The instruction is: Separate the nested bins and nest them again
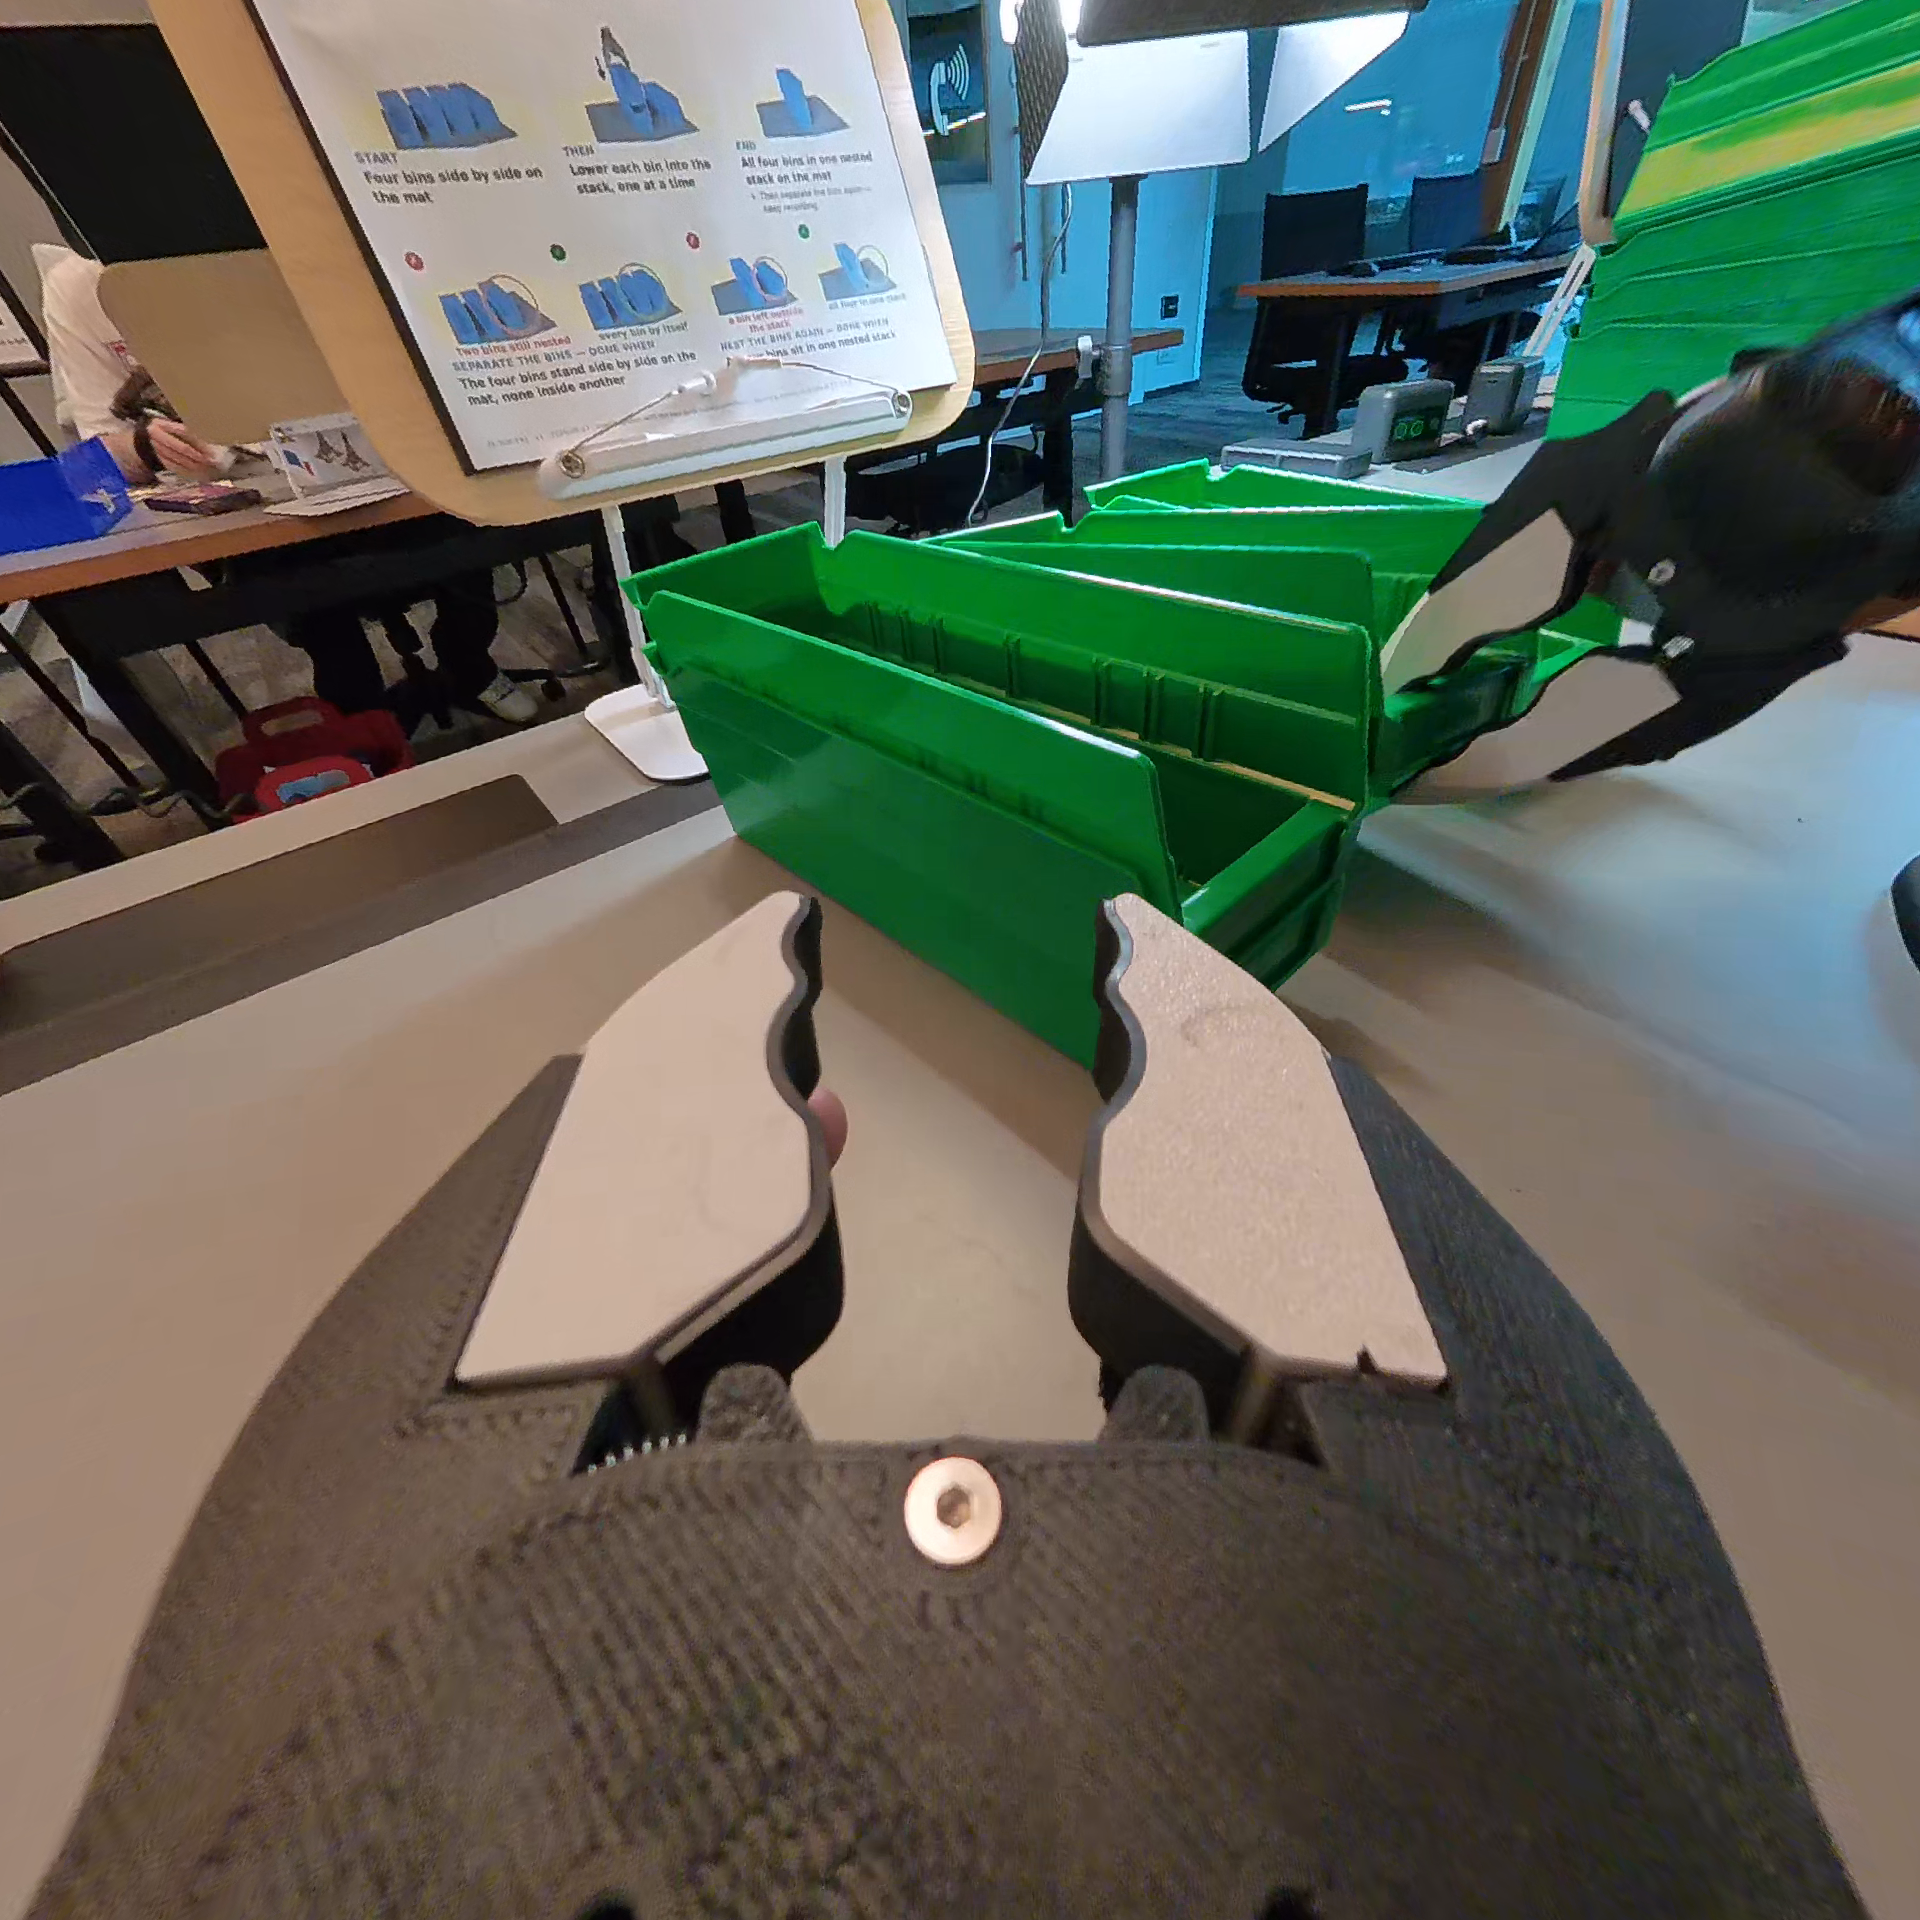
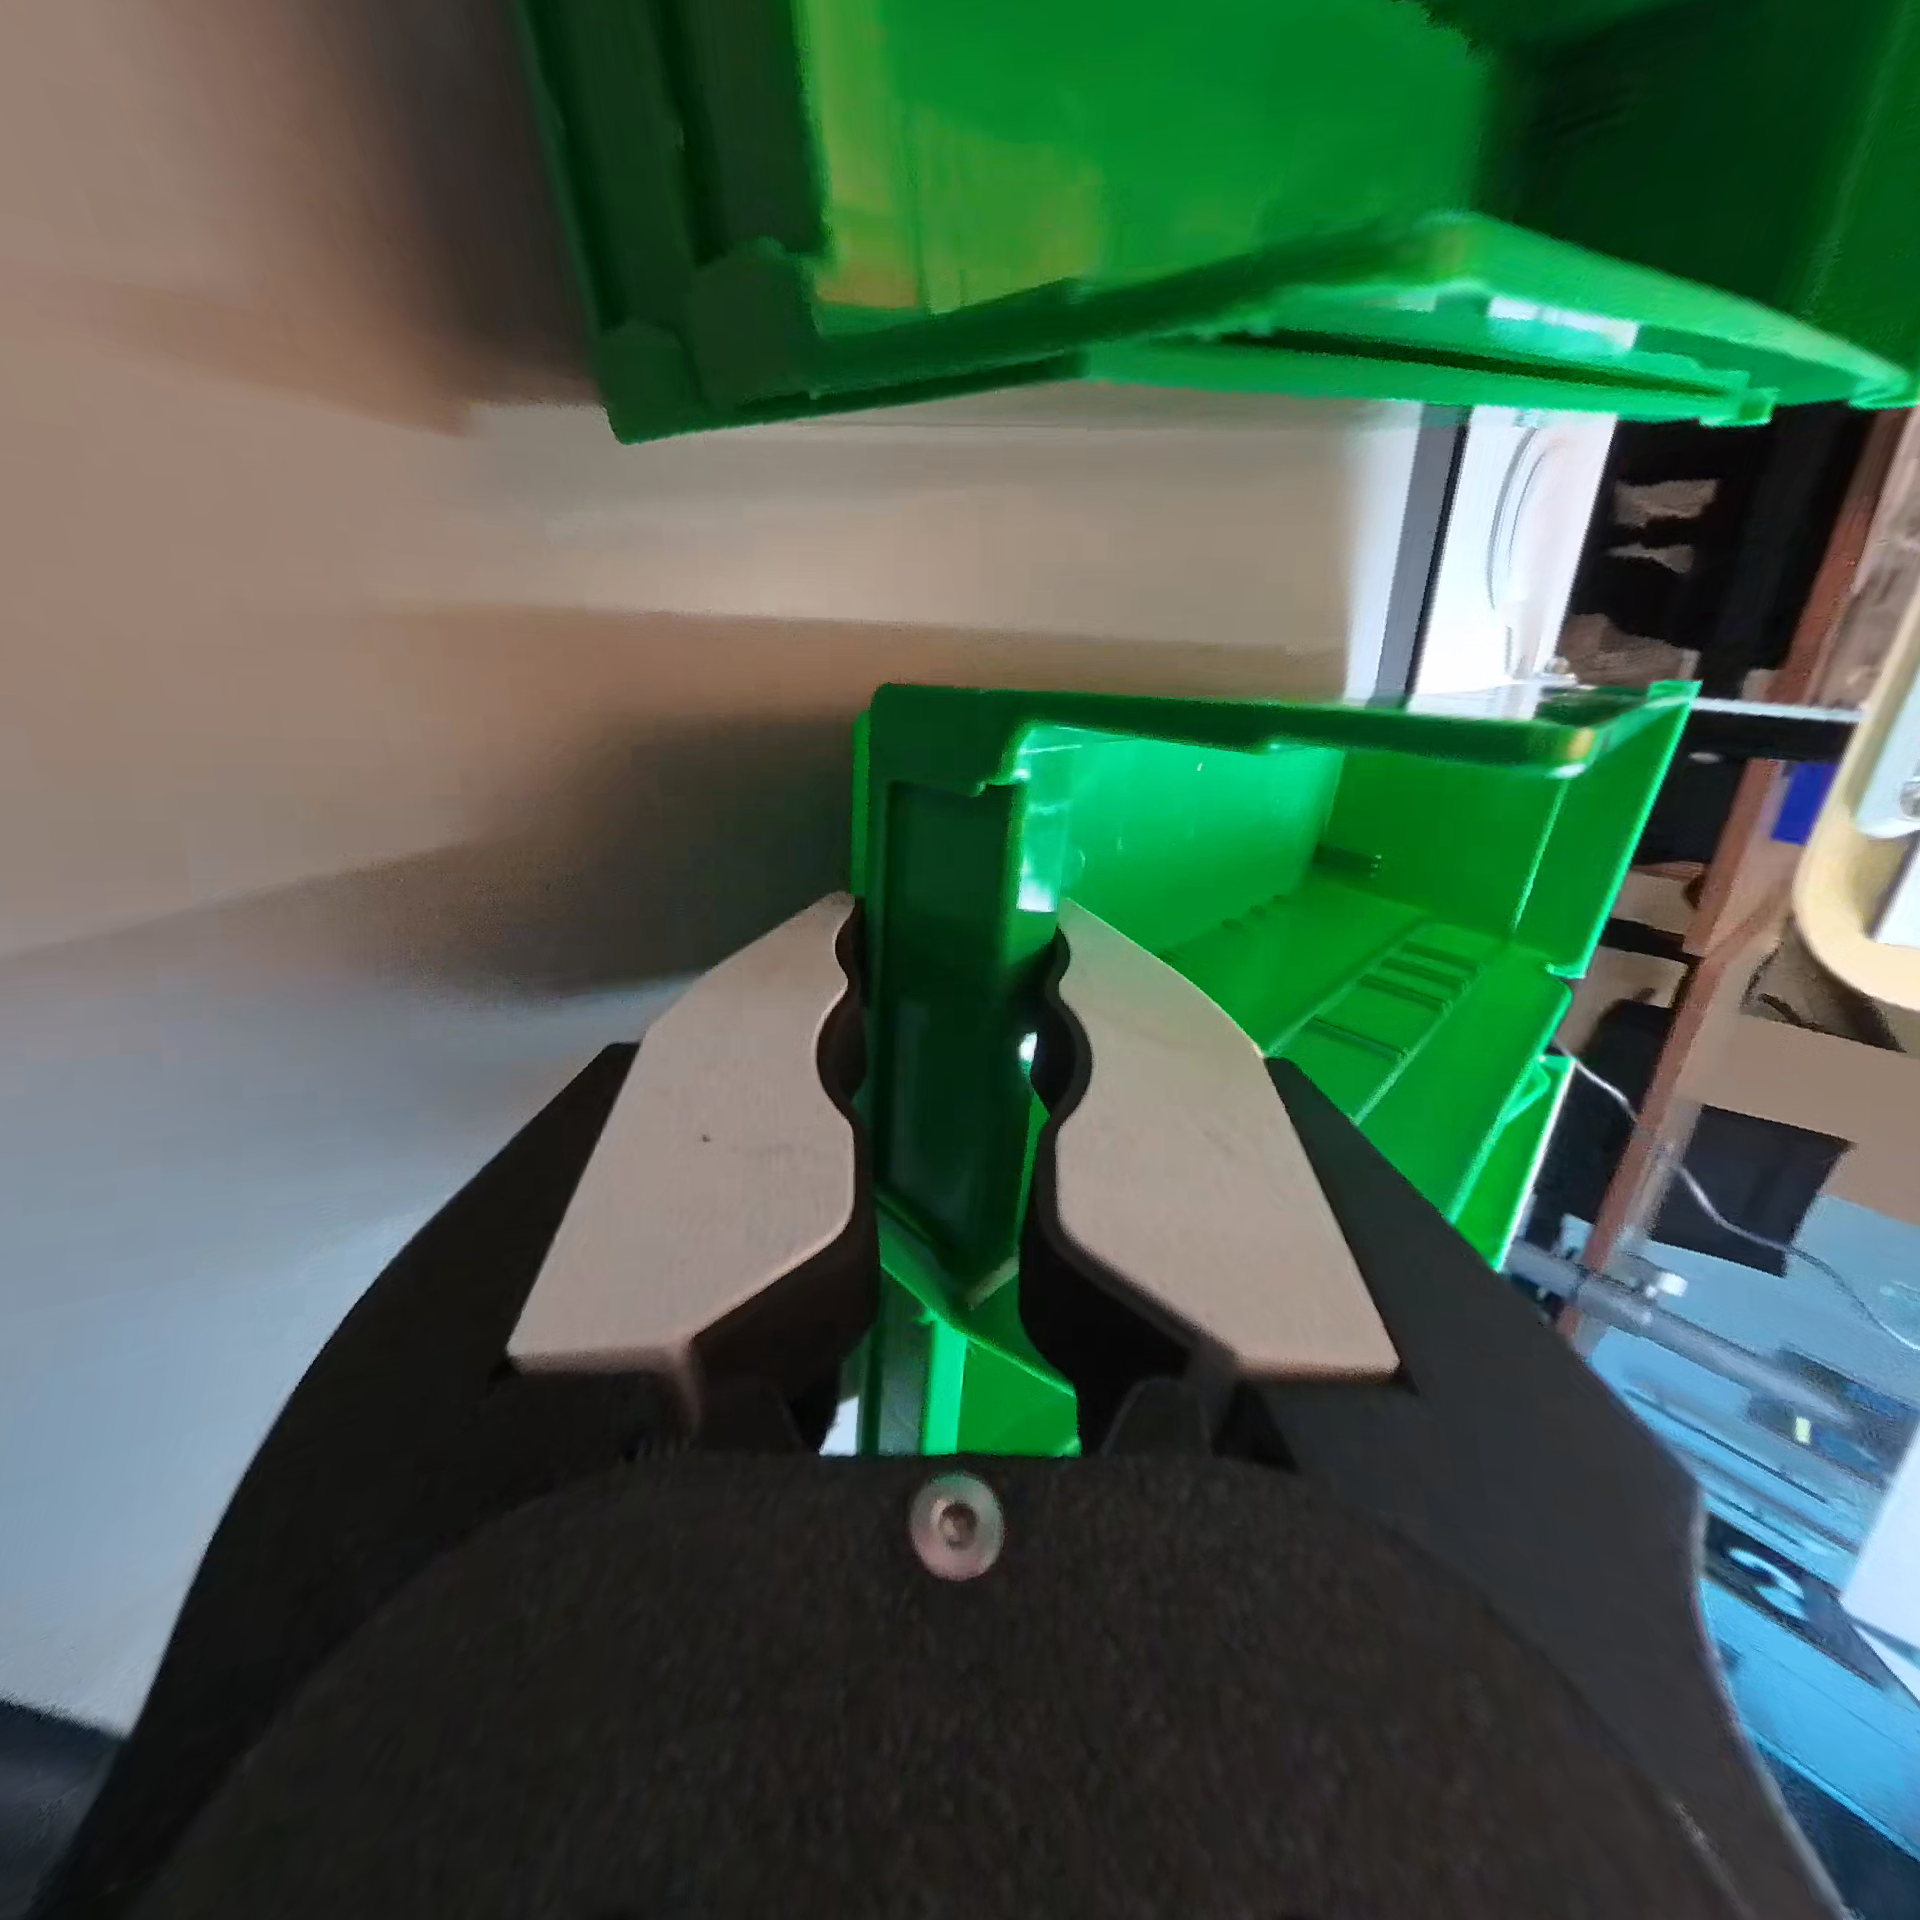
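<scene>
Several long green bins lie on the beige table. The nearest bins sit nested together, just beyond my left gripper, which is open, empty and low over the table. More green bins lie behind them. My right gripper is at their right end. In the right wrist view, which is rolled sideways, my right gripper is shut on the end wall of one green bin. Other bins, blurred, fill the top of that view.
An instruction sheet on a board stands behind the bins on a white stand. A dark strip lies at the table's left. A person sits at a far table. Green stacked material rises at the right. Left tips to right tips: about 25 cm.
</scene>
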`<state>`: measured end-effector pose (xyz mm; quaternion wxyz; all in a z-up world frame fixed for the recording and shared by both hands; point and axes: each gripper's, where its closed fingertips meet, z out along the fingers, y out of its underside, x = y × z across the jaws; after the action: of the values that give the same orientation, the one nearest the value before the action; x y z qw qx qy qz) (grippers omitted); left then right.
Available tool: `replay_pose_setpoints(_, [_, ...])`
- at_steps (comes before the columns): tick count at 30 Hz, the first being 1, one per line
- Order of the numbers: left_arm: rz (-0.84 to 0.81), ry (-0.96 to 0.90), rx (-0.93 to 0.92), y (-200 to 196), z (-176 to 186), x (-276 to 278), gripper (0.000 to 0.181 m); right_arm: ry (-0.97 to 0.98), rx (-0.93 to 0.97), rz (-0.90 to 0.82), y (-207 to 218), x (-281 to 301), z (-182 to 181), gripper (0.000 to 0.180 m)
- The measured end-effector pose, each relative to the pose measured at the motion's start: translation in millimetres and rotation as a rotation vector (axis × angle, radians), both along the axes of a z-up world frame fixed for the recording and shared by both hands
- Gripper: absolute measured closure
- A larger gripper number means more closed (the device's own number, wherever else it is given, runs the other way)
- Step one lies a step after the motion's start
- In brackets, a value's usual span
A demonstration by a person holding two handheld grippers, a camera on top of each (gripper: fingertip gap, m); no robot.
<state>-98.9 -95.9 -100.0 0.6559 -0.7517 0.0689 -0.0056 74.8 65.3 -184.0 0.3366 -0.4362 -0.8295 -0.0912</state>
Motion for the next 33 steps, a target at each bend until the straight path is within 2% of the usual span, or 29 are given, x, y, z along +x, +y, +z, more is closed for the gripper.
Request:
replay_pose_setpoints(11, [-0.012, 0.016, -0.023, 2.4, -8.2, 3.8, 0.131, 0.002, 0.068, -0.016, 15.6, -9.4, -35.7, 0.148])
replay_pose_setpoints(15, [-0.021, 0.024, -0.041, 5.1, -12.1, 6.5, 0.131, 0.249, -0.111, -0.021, -13.8, -15.3, 7.3, 0.132])
replay_pose_setpoints(18, [-0.067, 0.069, -0.055, 9.0, -10.4, 17.3, 0.136, 0.500, -0.302, -0.025, -42.8, -8.5, 53.6, 0.130])
replay_pose_setpoints(20, [-0.129, 0.132, -0.061, 13.3, -4.4, 32.5, 0.143, 0.655, -0.408, -0.049, -53.8, 0.2, 73.1, 0.131])
replay_pose_setpoints(22, [-0.225, 0.222, -0.087, 19.0, 2.3, 55.9, 0.149, 0.748, -0.477, -0.086, -58.6, 7.3, 75.6, 0.134])
replay_pose_setpoints(27, [-0.399, 0.569, -0.236, 45.0, 6.5, 110.3, 0.152, 0.778, -0.520, -0.118, -65.9, 2.5, 42.2, 0.136])
replay_pose_setpoints(33, [-0.484, 0.834, -0.699, 73.6, -50.0, 117.7, 0.147, 0.823, -0.574, -0.113, -73.7, -11.7, 20.1, 0.137])
